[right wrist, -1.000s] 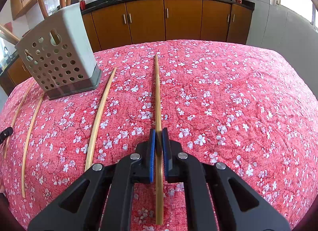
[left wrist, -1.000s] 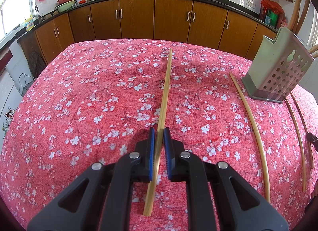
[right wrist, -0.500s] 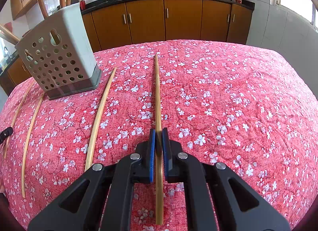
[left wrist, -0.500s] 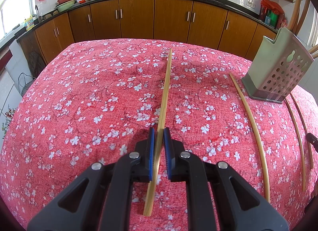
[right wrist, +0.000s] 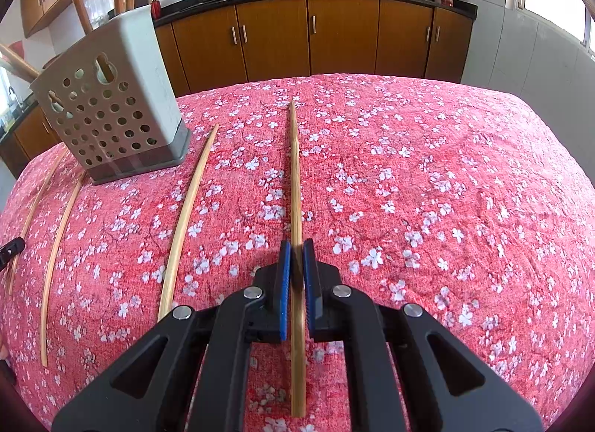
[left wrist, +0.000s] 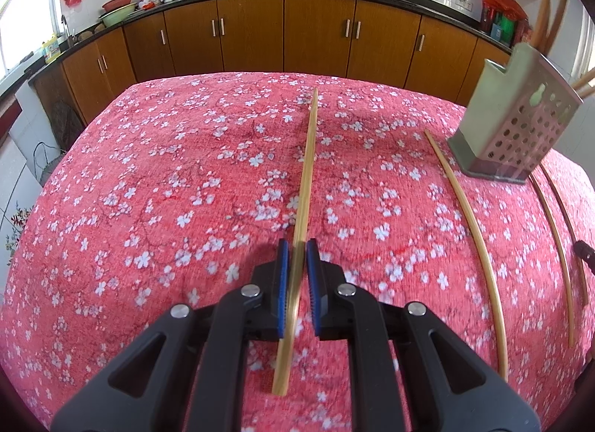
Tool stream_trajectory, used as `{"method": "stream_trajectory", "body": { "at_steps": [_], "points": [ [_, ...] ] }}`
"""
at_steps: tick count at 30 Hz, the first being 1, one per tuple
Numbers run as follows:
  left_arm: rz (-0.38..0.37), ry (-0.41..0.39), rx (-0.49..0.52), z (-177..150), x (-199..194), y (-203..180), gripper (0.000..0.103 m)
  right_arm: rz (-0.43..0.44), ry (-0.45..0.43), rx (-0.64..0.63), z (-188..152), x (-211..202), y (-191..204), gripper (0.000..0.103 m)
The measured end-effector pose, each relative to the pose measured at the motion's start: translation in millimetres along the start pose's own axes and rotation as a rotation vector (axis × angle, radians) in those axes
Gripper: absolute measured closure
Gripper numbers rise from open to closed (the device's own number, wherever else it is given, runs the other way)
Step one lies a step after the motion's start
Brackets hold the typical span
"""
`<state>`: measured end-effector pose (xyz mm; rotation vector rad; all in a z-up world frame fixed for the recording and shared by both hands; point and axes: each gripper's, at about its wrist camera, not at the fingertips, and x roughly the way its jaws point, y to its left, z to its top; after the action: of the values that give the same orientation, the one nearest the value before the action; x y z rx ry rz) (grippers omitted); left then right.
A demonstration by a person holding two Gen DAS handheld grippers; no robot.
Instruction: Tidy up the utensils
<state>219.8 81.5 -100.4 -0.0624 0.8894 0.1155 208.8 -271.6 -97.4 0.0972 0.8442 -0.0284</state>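
My left gripper (left wrist: 296, 246) is shut on a bamboo chopstick (left wrist: 307, 168) that points away over the red floral tablecloth (left wrist: 167, 190). My right gripper (right wrist: 296, 246) is shut on another bamboo chopstick (right wrist: 295, 171), also pointing away. The perforated grey utensil holder (left wrist: 515, 123) stands at the right in the left wrist view and at the left in the right wrist view (right wrist: 111, 112), with several wooden utensils standing in it. Loose chopsticks lie on the cloth beside the holder, one (left wrist: 470, 223) in the left wrist view and one (right wrist: 187, 208) in the right wrist view.
Two more thin chopsticks (right wrist: 55, 246) lie by the holder's other side, near the table edge. A small black object (right wrist: 11, 248) sits at that edge. Brown kitchen cabinets (left wrist: 316, 34) and a counter with woks stand behind the table.
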Motion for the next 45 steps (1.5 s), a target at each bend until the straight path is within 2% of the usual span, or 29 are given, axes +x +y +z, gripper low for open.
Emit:
{"method": "stream_trajectory", "body": {
  "at_steps": [8,14,22,27,31,35,38,41,45],
  "points": [
    [-0.012,-0.003,0.005,-12,-9,0,0.09,0.006,0.002,0.001,-12,-10,2,0.095],
    [-0.01,-0.01,0.025,-12,-14,-3,0.094,0.0,-0.016,-0.014,-10,-22,-3,0.095],
    [-0.064,-0.21,0.029,18,-83,-11,0.094,0.023,-0.243,0.014,24,-92,-5,0.095],
    [-0.124,-0.324,-0.012,37,-126,-14,0.094,0.053,-0.344,0.037,38,-123,-9,0.095],
    [-0.143,-0.363,-0.019,46,-138,-16,0.094,0.066,-0.37,0.029,44,-130,-5,0.095],
    [-0.145,-0.367,-0.013,50,-141,-18,0.094,0.068,-0.382,0.017,49,-133,1,0.095],
    [-0.179,-0.375,-0.016,54,-151,-20,0.094,0.093,-0.405,0.017,57,-144,3,0.095],
    [-0.218,-0.414,0.004,60,-174,-28,0.095,0.149,-0.452,0.011,68,-168,6,0.095],
    [-0.28,-0.484,0.02,71,-207,-47,0.095,0.274,-0.517,0.015,85,-206,15,0.095]
  ]
}}
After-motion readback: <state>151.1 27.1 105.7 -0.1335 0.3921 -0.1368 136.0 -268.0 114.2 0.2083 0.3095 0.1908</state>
